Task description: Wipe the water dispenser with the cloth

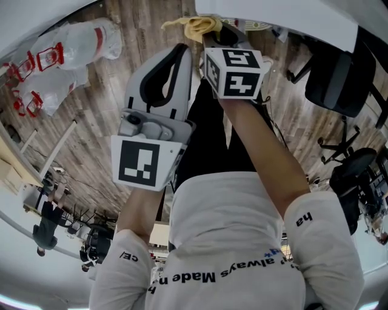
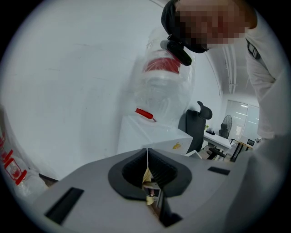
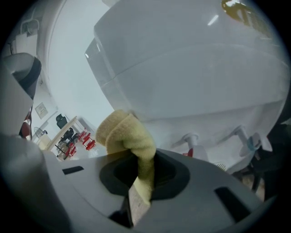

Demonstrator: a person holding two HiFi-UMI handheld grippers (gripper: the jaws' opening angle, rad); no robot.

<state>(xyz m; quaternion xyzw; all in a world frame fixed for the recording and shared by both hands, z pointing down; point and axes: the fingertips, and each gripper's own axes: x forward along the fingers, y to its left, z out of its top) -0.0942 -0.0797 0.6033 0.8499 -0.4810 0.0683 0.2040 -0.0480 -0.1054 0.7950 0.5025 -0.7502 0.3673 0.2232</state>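
My right gripper (image 1: pixel 212 37) is shut on a yellow cloth (image 1: pixel 195 25), which sticks out past its tips toward the white water dispenser (image 1: pixel 273 12) at the top of the head view. In the right gripper view the cloth (image 3: pixel 129 136) bunches up out of the gripper (image 3: pixel 143 166), close under the dispenser's white front (image 3: pixel 191 68), with two taps (image 3: pixel 193 142) to the right. My left gripper (image 1: pixel 180 53) hangs beside it, jaws together and holding nothing. The left gripper view shows the dispenser (image 2: pixel 150 134) from a distance, with its clear bottle (image 2: pixel 163 88) on top.
Clear plastic bags with red handles (image 1: pixel 66 48) lie on the wooden floor at the left. A black office chair (image 1: pixel 339 79) stands at the right. Another chair (image 2: pixel 198 123) and desks stand behind the dispenser. The person's own body fills the lower head view.
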